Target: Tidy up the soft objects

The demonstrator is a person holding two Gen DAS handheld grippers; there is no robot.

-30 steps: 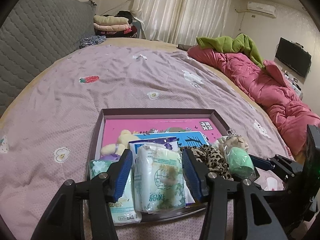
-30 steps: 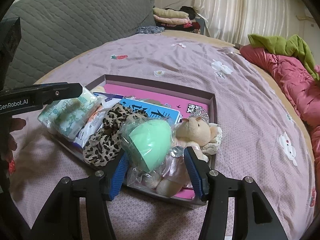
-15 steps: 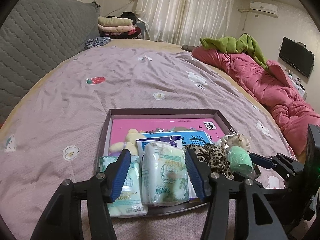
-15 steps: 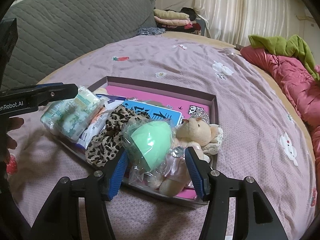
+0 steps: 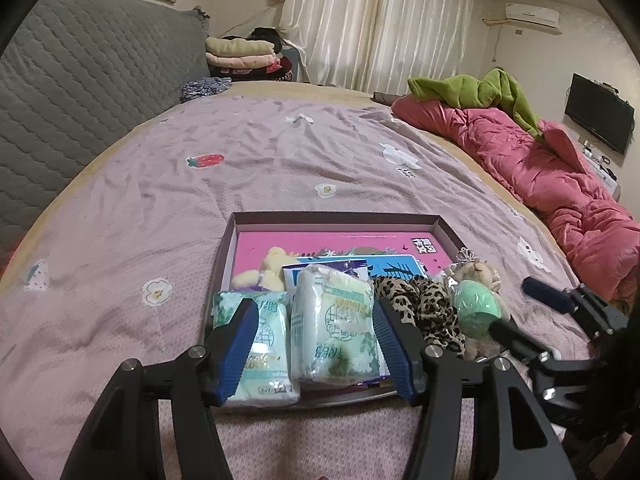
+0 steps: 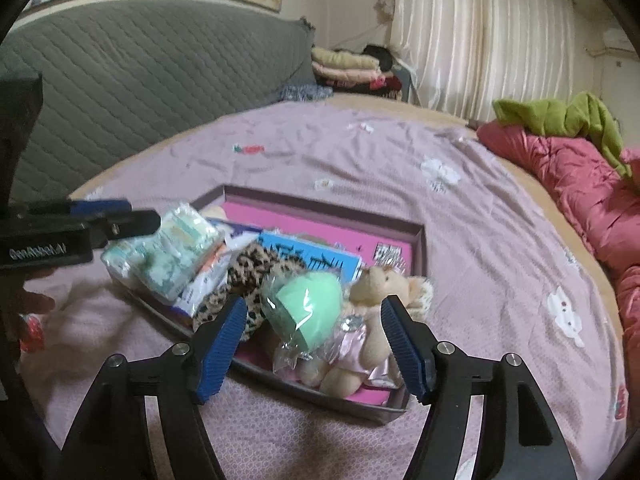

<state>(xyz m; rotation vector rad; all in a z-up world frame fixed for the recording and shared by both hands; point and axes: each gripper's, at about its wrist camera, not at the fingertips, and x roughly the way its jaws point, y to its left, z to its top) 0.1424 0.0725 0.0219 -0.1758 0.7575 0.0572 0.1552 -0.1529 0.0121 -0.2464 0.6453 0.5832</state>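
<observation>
Left gripper (image 5: 316, 344): blue ridged pads opening wide, framing a soft white-and-green plastic tissue pack (image 5: 334, 324) but not squeezing it. Lying free in the flat brown cardboard tray with the pink bottom (image 5: 336, 218), leaning on a second squashy tissue pack (image 5: 260, 354) just beside it at the tray's near edge.

Right gripper (image 6: 314, 340): blue pads opening too, spread wide on both sides of a smooth mint-green egg-shaped sponge in a crinkly clear bag (image 6: 308, 300). No pinch on it. Touching the sponge, a fuzzy tan teddy bear in a shiny pink dress (image 6: 368, 320), and next to that a floppy leopard-print cloth scrunchie (image 6: 256, 276). All inside the tray, piled at the near side, on the wrinkled purple bedsheet with little flowers (image 5: 160, 200).

Could go wrong, maybe:
- Slippery plastic on the packs and the bag, so easy to slide off the pile if bumped by a pad.
- Second tissue pack poking over the near rim, so maybe tipping out onto the sheet.
- Round sponge sitting high on the bear, so maybe rolling off.
- Soft bed under the tray, so a push down could tilt everything.
</observation>
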